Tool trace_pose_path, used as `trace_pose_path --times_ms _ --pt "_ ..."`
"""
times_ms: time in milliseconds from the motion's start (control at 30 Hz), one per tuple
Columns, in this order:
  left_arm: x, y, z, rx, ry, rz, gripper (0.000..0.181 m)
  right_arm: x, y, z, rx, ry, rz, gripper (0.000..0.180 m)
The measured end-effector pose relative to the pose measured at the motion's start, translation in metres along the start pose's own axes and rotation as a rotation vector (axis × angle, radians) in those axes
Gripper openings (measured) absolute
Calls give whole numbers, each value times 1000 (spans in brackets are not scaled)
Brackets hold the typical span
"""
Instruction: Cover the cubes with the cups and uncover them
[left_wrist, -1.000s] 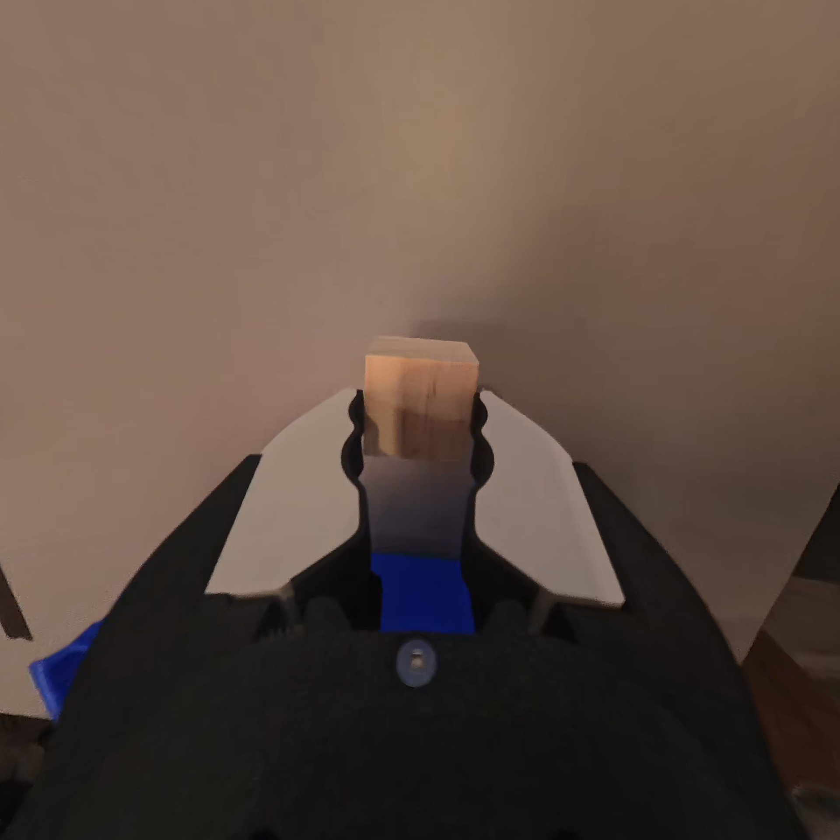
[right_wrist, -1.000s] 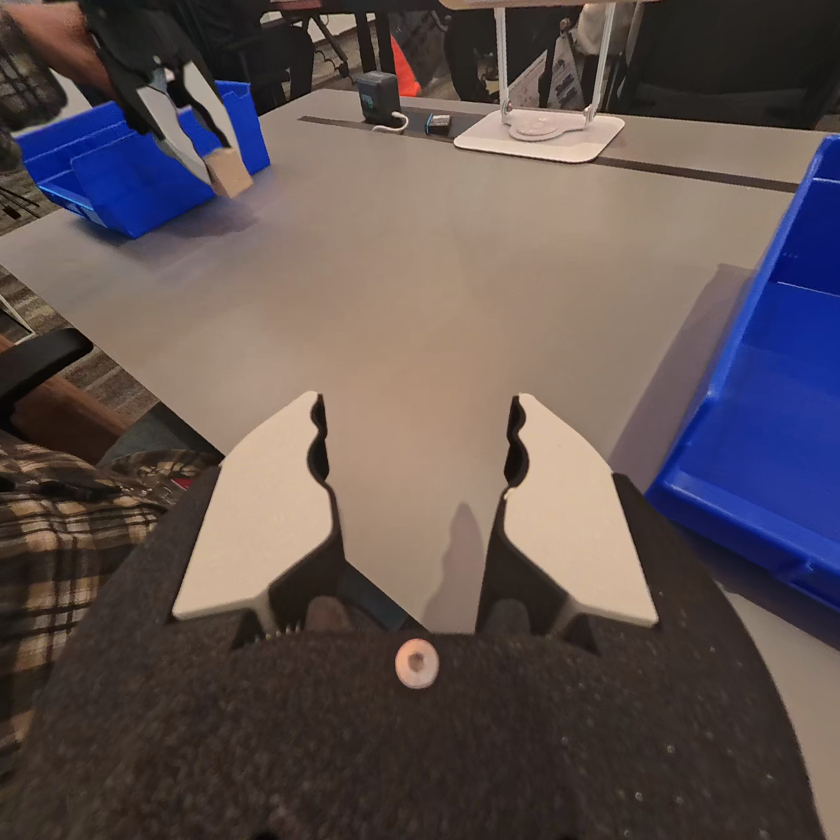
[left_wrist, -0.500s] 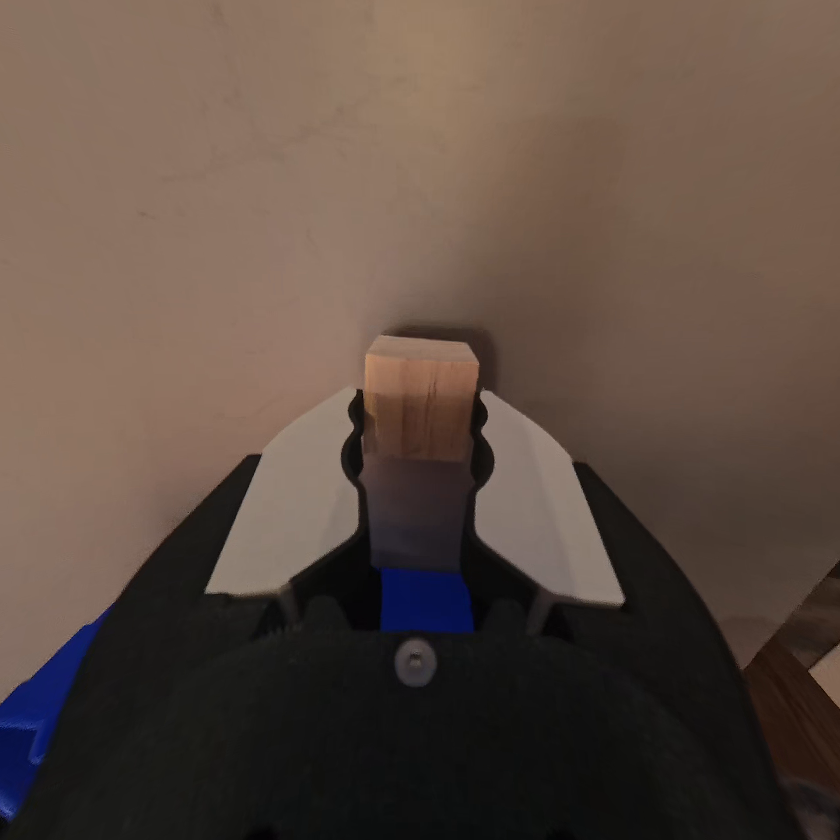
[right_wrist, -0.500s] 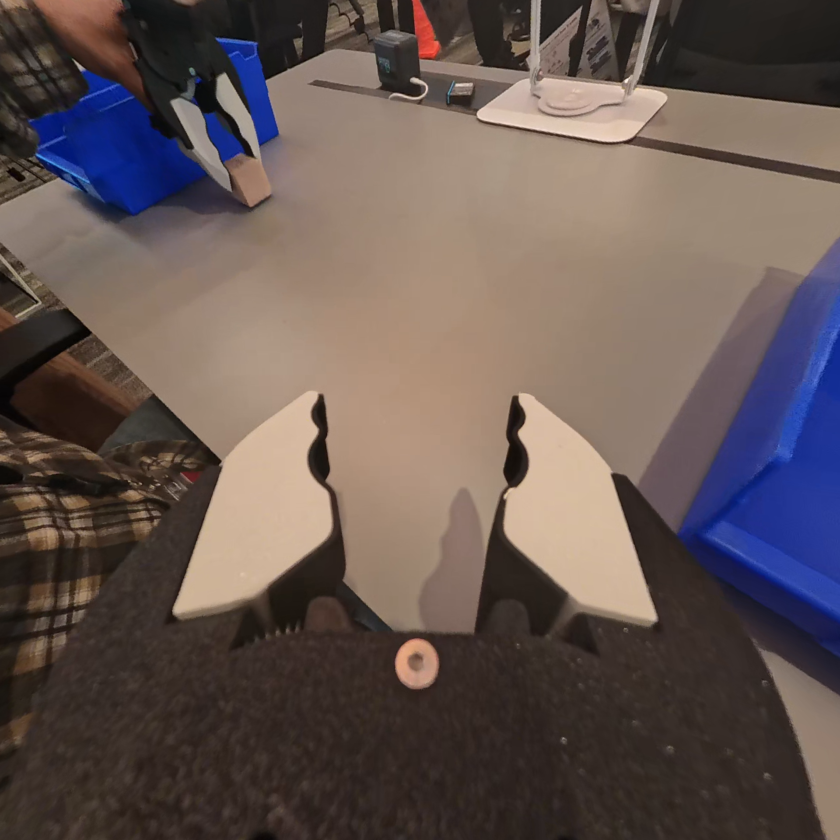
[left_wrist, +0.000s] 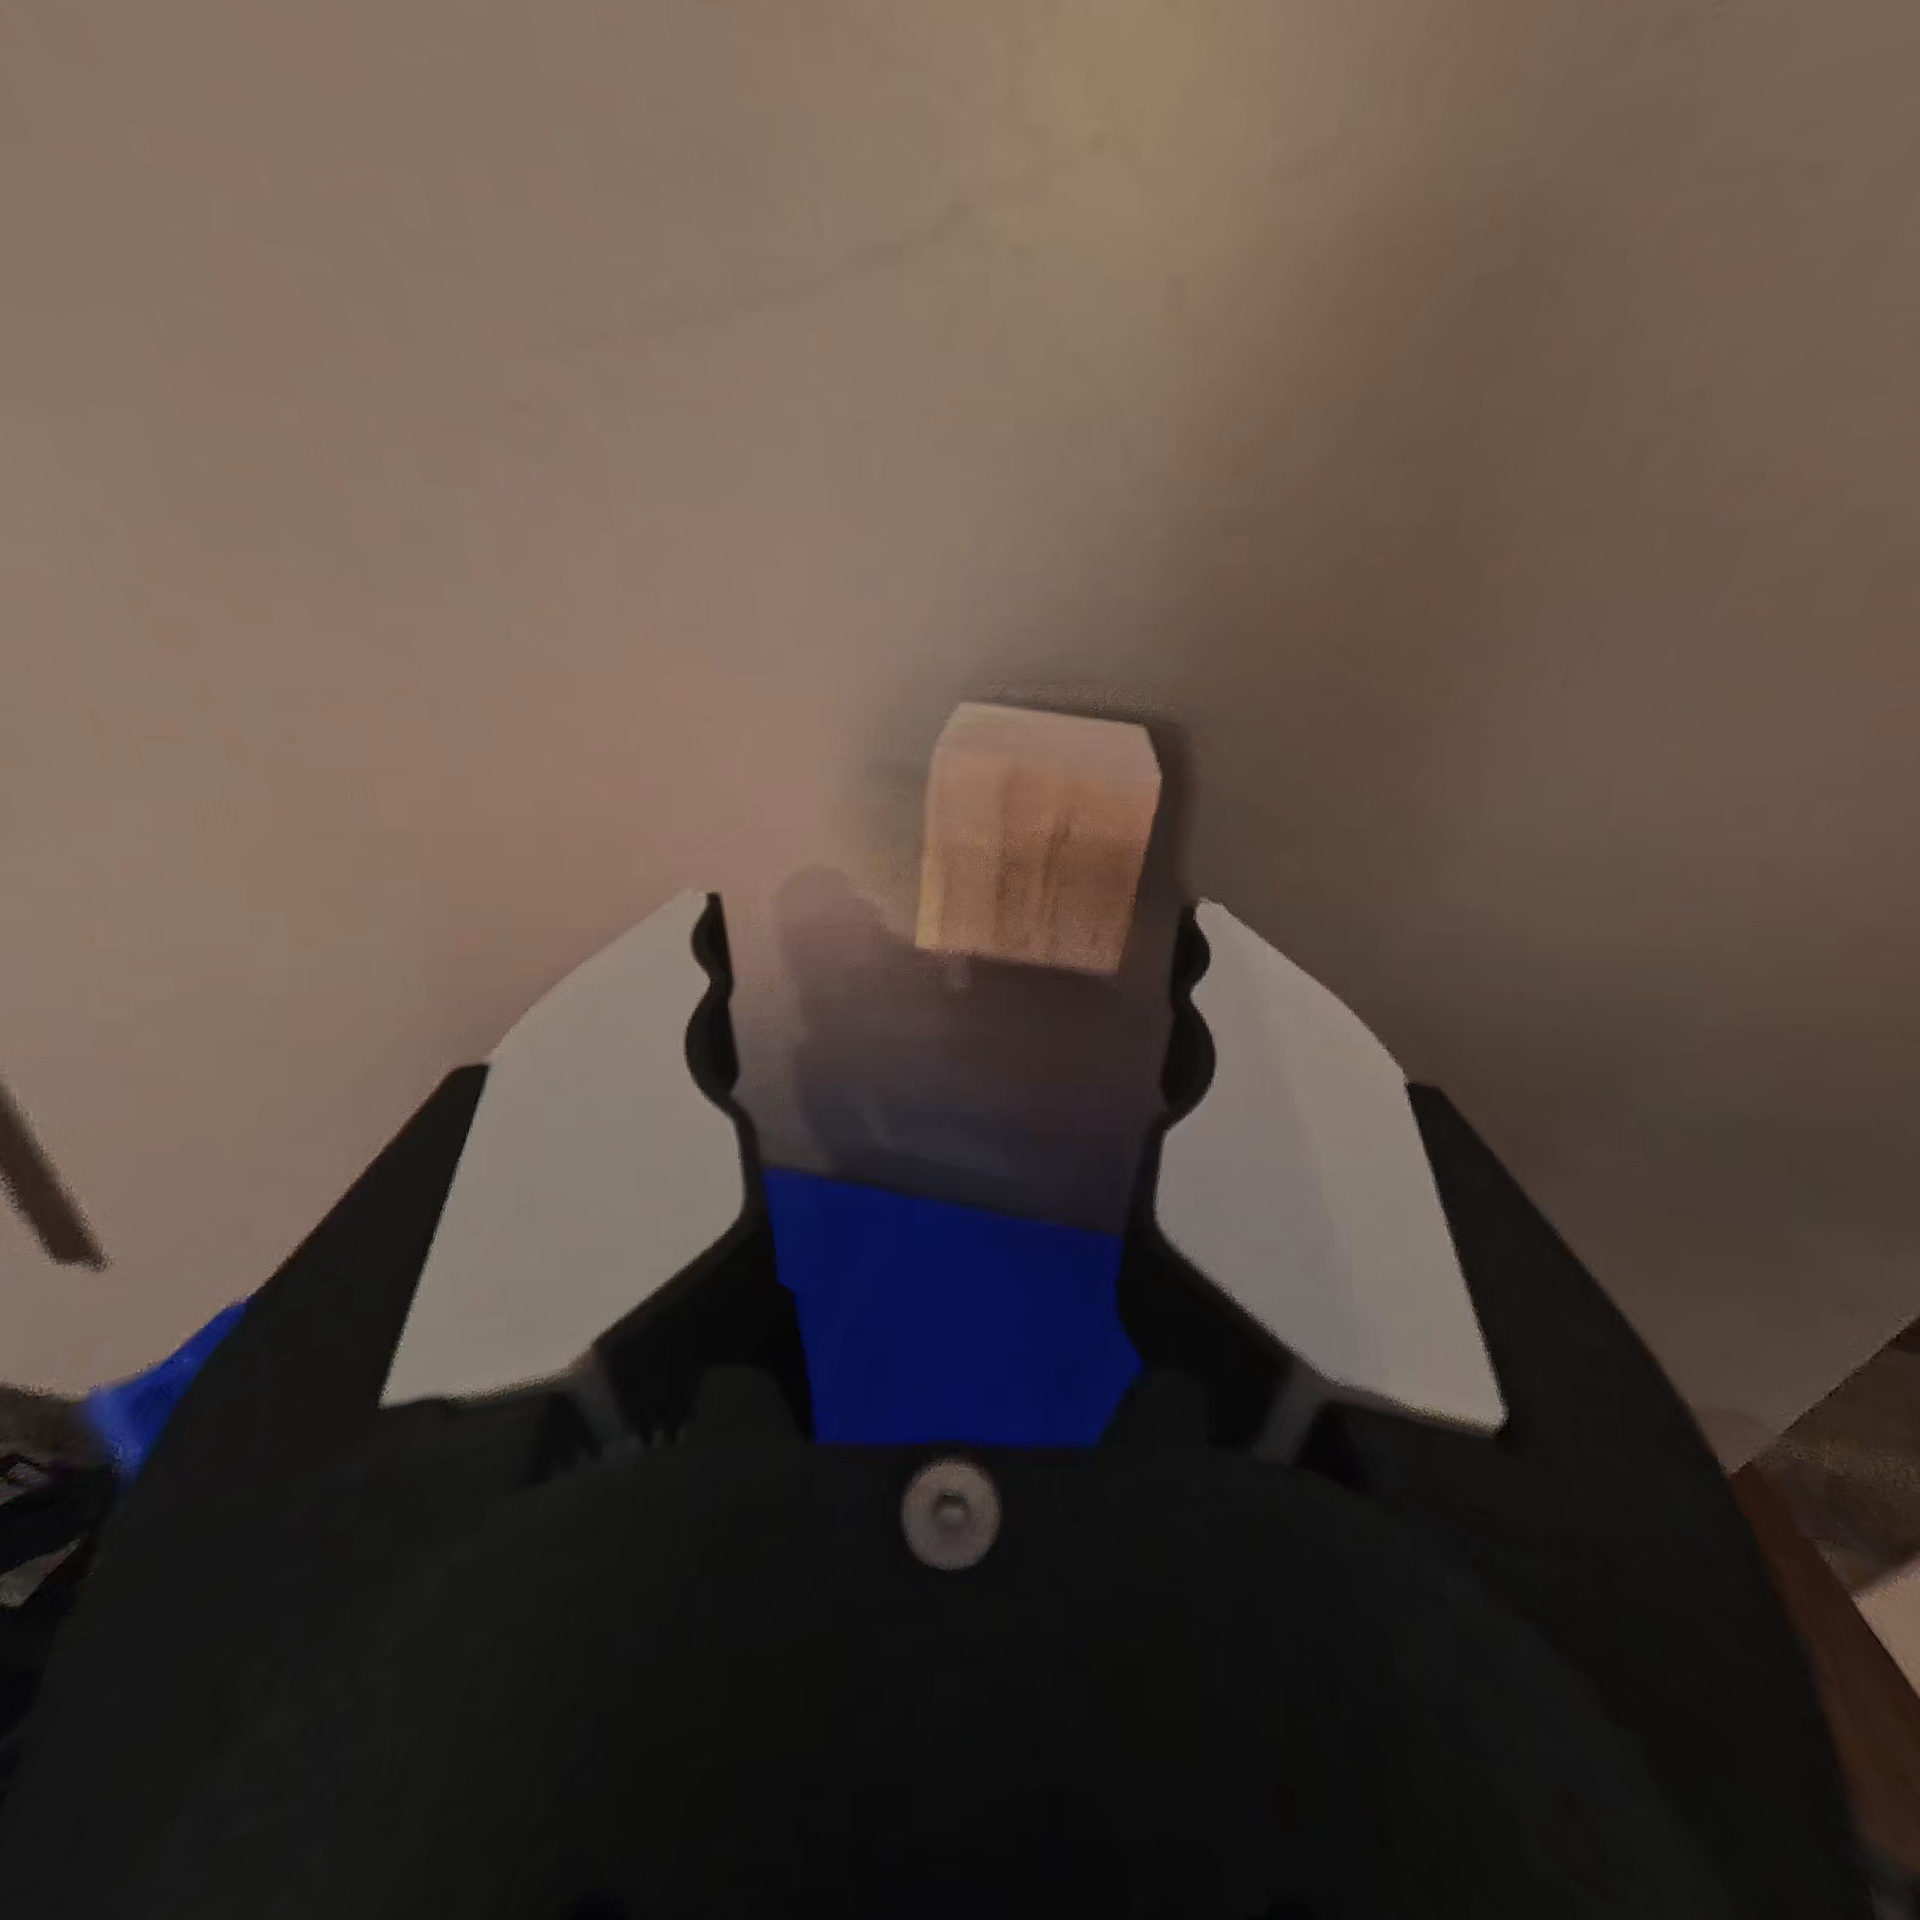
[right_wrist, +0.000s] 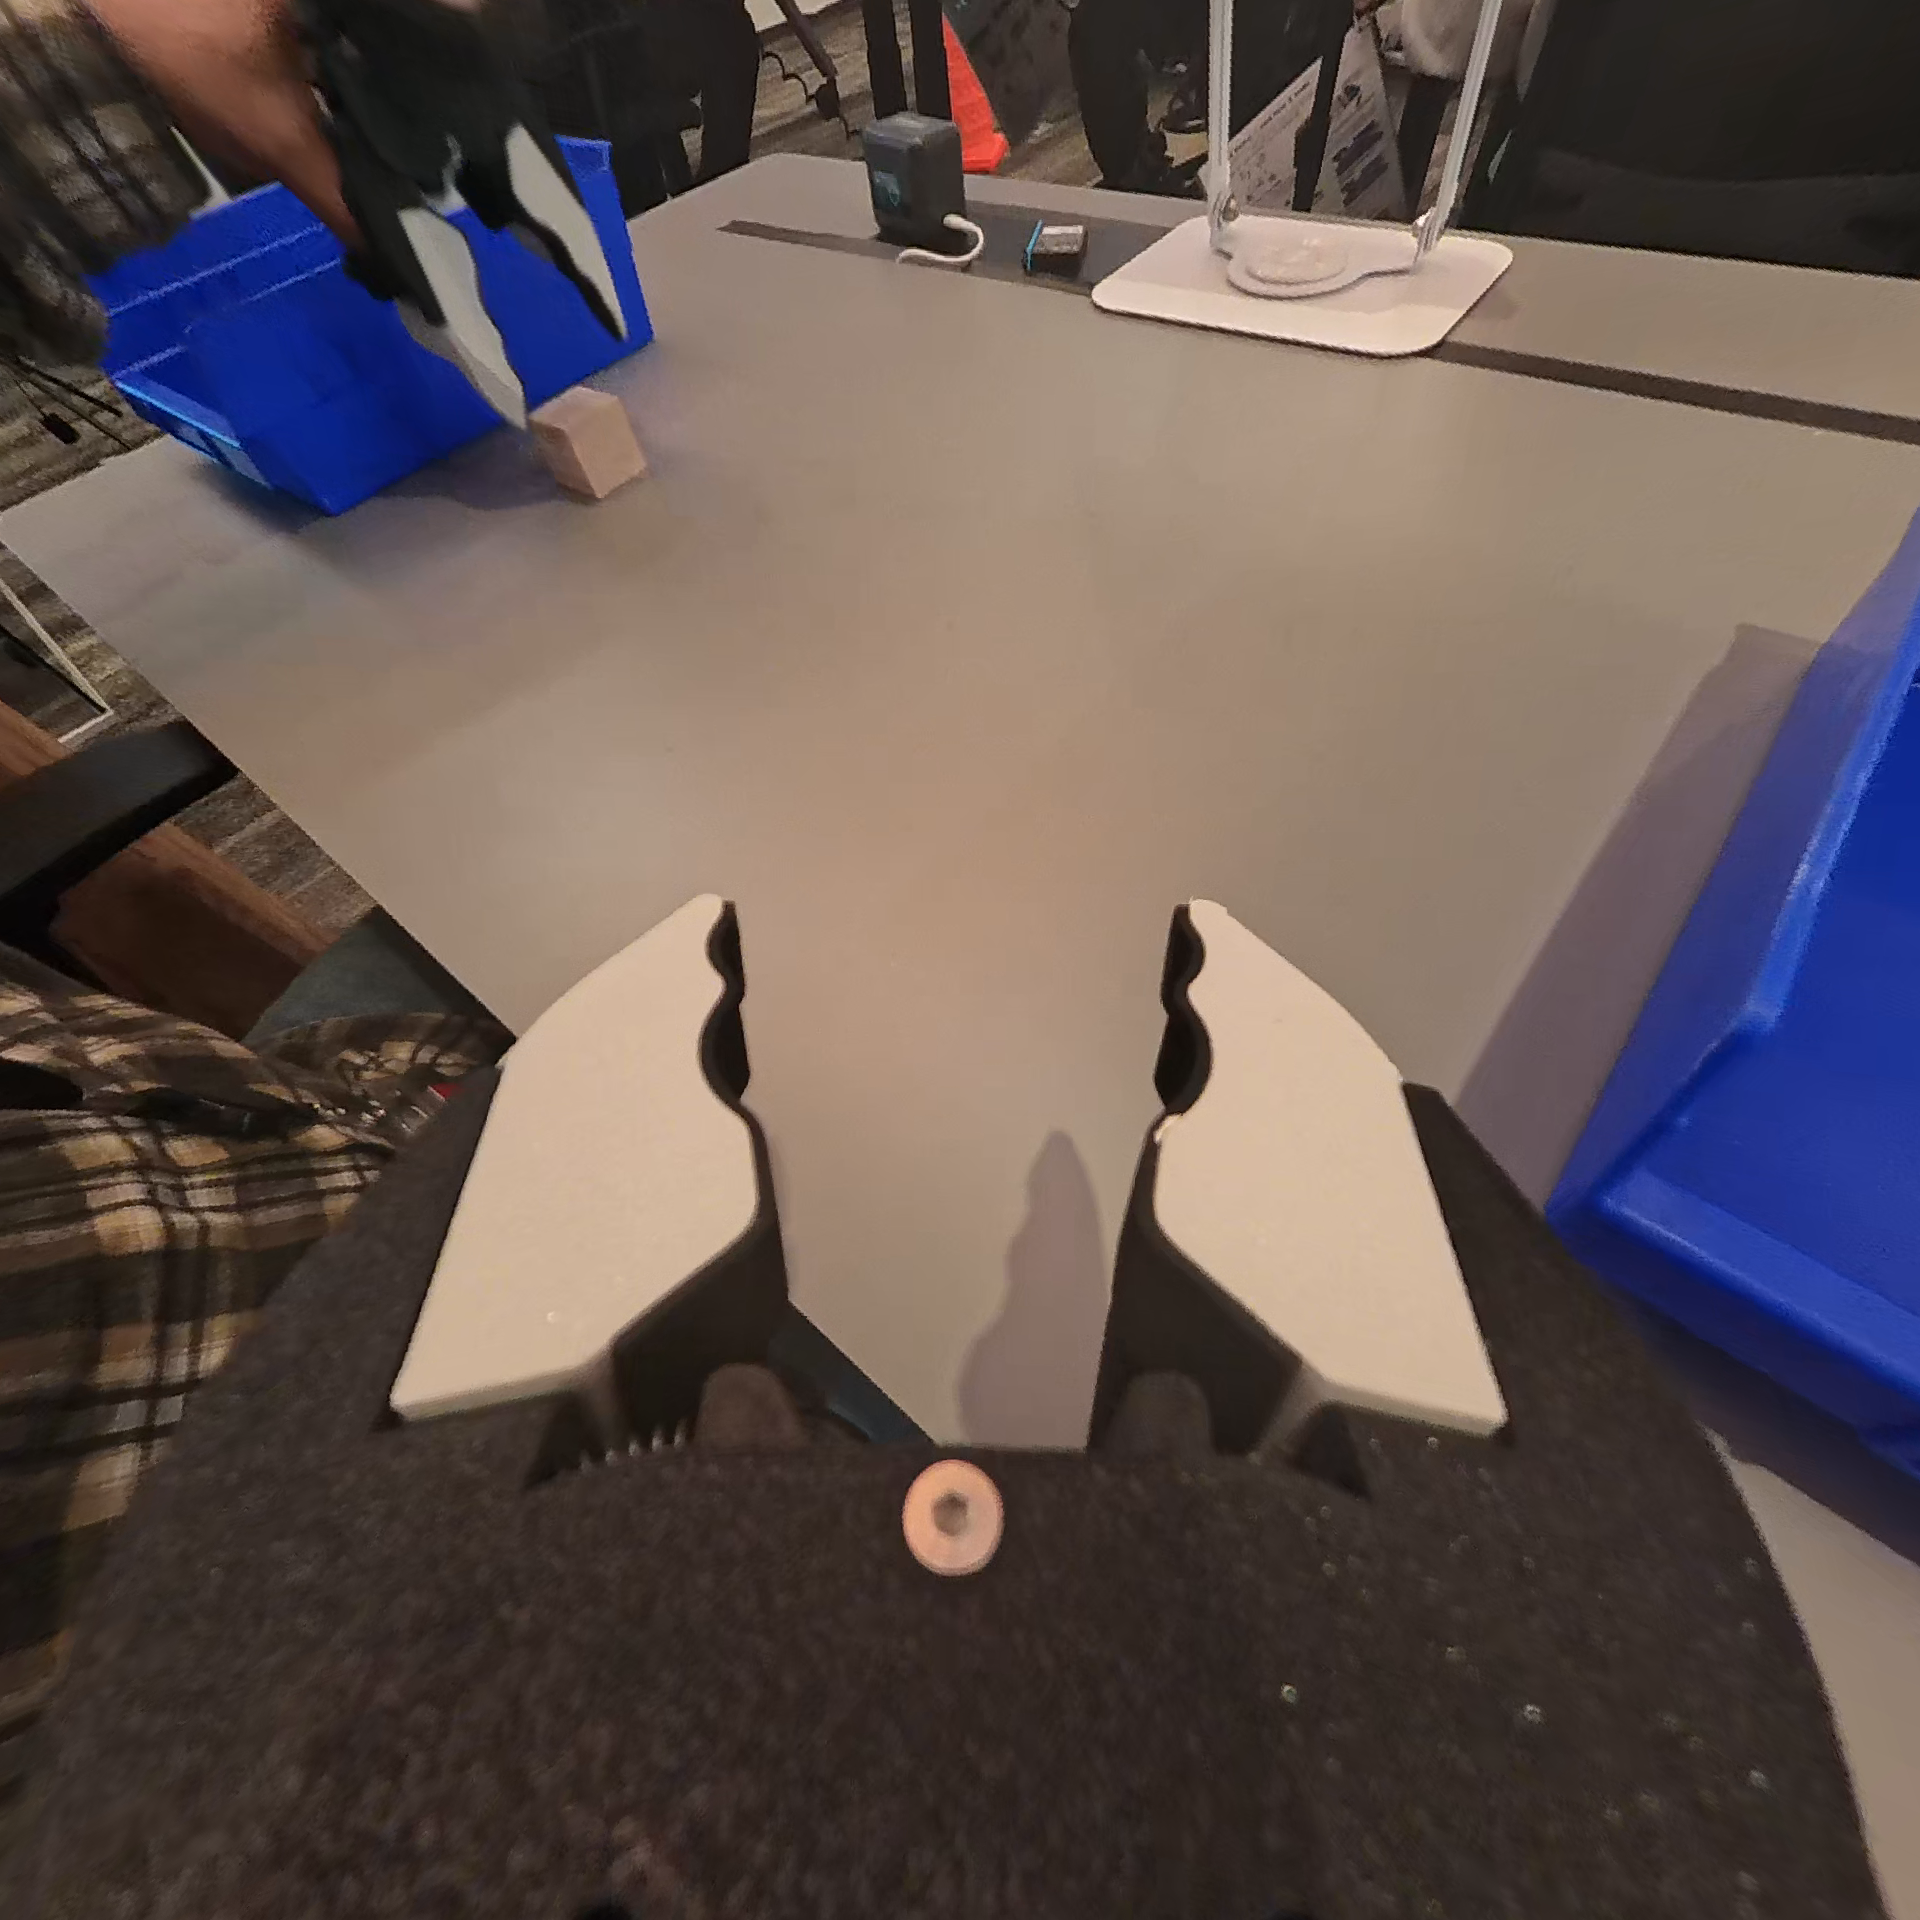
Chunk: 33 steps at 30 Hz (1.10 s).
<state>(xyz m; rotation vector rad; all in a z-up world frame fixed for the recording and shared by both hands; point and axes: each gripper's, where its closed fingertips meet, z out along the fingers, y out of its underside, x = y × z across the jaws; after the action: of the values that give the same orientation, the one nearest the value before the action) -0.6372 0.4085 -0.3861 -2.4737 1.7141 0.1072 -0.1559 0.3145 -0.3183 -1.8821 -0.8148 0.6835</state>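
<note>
A light wooden cube (left_wrist: 1039, 842) rests on the grey table (left_wrist: 727, 416) just beyond my left gripper (left_wrist: 951, 914), which is open and no longer touches it. The cube sits toward the right fingertip. The right wrist view shows the same cube (right_wrist: 590, 445) on the table at the far left, with the left gripper (right_wrist: 561, 374) open and raised just above it. My right gripper (right_wrist: 956, 920) is open and empty above the table's near edge. No cup is in view.
A blue bin (right_wrist: 312, 343) stands at the table's far left, behind the cube. Another blue bin (right_wrist: 1787, 1122) lies at the right. A white stand base (right_wrist: 1299, 281), a small black device (right_wrist: 914, 187) and a cable sit at the back. A plaid sleeve (right_wrist: 135, 1195) is at the left.
My left gripper lowered the cube to the table, opened and let it go, then pulled back a little. My right gripper stayed open and shifted slightly.
</note>
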Motion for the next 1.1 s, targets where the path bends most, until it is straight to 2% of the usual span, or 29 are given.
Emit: trace_pose_path --times_ms 100,167,233,300,367,467,600,800,900,1100 --pt "-17 6 -62 148 -107 -103 88 -1 -2 -2 18 -6 1 77" --pt "-26 25 -106 250 -169 -226 90 -1 -2 -2 27 -12 4 77" --pt "-34 64 -134 269 -241 -384 88 -2 -1 0 30 -20 6 77" --pt "-38 115 -142 217 -309 -560 86 -3 0 3 34 -33 9 77" --pt "-34 162 -129 168 -322 -763 73 -4 -1 7 39 -50 9 77" --pt "-18 218 -94 103 -242 -1135 74 -7 -2 11 34 -69 0 77" --pt "-8 235 -60 223 -135 -1447 74 -8 -6 10 41 -72 -7 77" --pt "-9 242 -41 269 -258 -1608 71 -6 -8 10 62 -90 19 77" --pt "-11 239 -33 327 -252 -1682 68 -5 -7 10 59 -96 19 77" --pt "-14 232 -19 294 -258 -1695 62 1 -5 6 68 -89 30 77"
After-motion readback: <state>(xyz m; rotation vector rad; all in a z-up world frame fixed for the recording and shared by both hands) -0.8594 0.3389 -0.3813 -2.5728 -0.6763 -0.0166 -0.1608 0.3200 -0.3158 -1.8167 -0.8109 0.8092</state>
